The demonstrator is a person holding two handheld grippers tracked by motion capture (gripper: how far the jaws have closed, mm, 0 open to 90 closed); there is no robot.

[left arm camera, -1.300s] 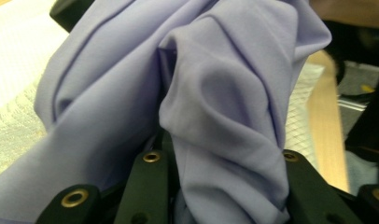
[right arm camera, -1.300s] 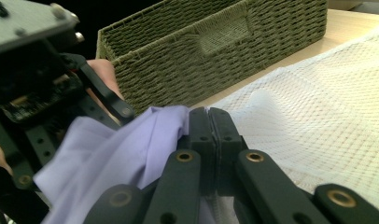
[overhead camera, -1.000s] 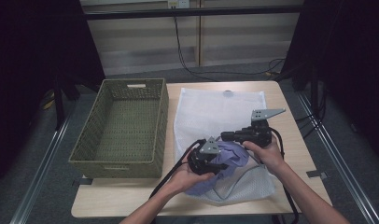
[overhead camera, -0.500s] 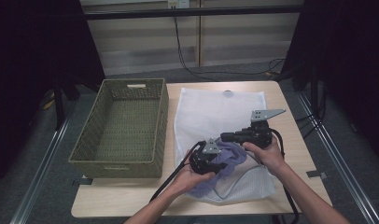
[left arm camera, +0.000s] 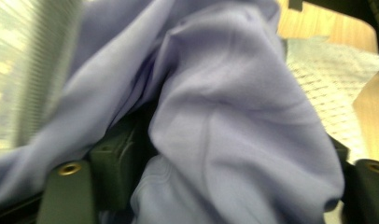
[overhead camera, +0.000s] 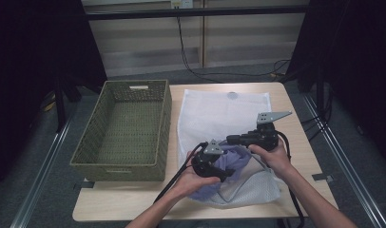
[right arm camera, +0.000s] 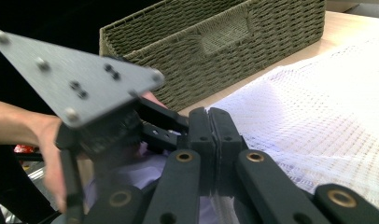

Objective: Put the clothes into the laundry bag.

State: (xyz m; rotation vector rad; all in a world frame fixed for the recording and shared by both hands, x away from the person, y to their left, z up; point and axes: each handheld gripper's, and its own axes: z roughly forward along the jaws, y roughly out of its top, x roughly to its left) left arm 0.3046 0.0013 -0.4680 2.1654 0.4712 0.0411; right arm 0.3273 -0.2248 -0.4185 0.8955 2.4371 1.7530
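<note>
A white mesh laundry bag (overhead camera: 219, 114) lies flat on the table, its near end bulging with a lavender garment (overhead camera: 238, 161). My left gripper (overhead camera: 225, 173) is pushed into that garment from the left. In the left gripper view the garment (left arm camera: 234, 121) bunches over and between the jaws, which stand wide apart; the fingertips are covered. My right gripper (overhead camera: 229, 139) is shut on the mesh bag's edge just above the garment. In the right gripper view its fingers (right arm camera: 211, 126) are pressed together with the mesh (right arm camera: 318, 116) running off to the right, and the left gripper's grey plate (right arm camera: 80, 79) sits close by.
An empty olive woven basket (overhead camera: 129, 128) stands on the left half of the table, right beside the bag; it also shows as the basket (right arm camera: 215, 42) behind my right jaws. Cables trail from both grippers toward the table's front edge (overhead camera: 181, 213).
Both grippers stay at the bag's near end. The left gripper and the garment have shifted only slightly; the right gripper keeps its hold on the mesh.
</note>
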